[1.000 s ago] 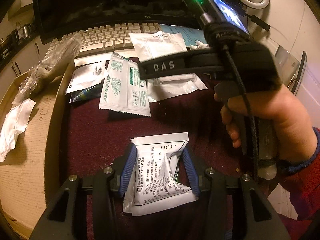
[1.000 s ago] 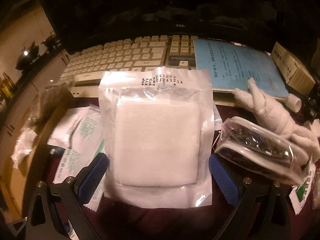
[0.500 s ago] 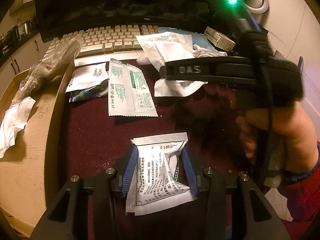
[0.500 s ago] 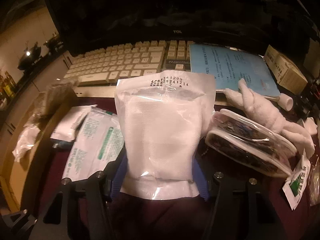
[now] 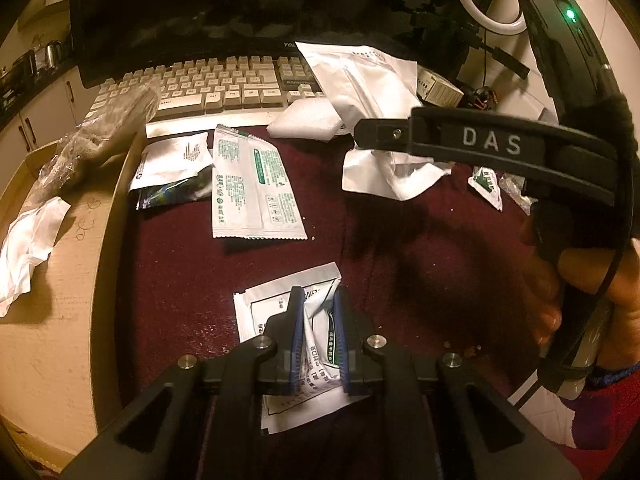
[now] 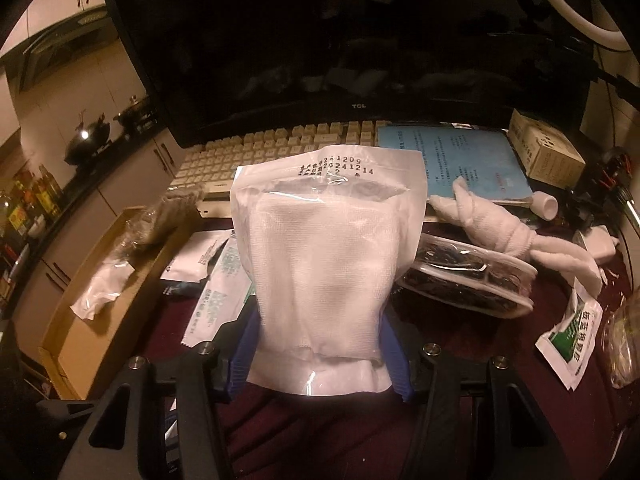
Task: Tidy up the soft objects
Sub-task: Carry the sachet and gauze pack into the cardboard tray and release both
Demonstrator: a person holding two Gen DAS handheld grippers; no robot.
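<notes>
jaws of the left gripper [image 5: 316, 312] are closing, pinching a printed white sachet [image 5: 280, 304] at lower centre of the frame, on the dark red cloth [image 5: 400, 260]. right gripper [image 6: 318, 344] is closing too, clamping a sealed gauze packet [image 6: 324, 264] upright at frame centre, before the keyboard [image 6: 280, 148].

A maroon tabletop [image 5: 400, 248] bears sachets [image 5: 256, 192], a keyboard [image 5: 224, 88], possibly a cardboard tray [image 5: 60, 280].
</notes>
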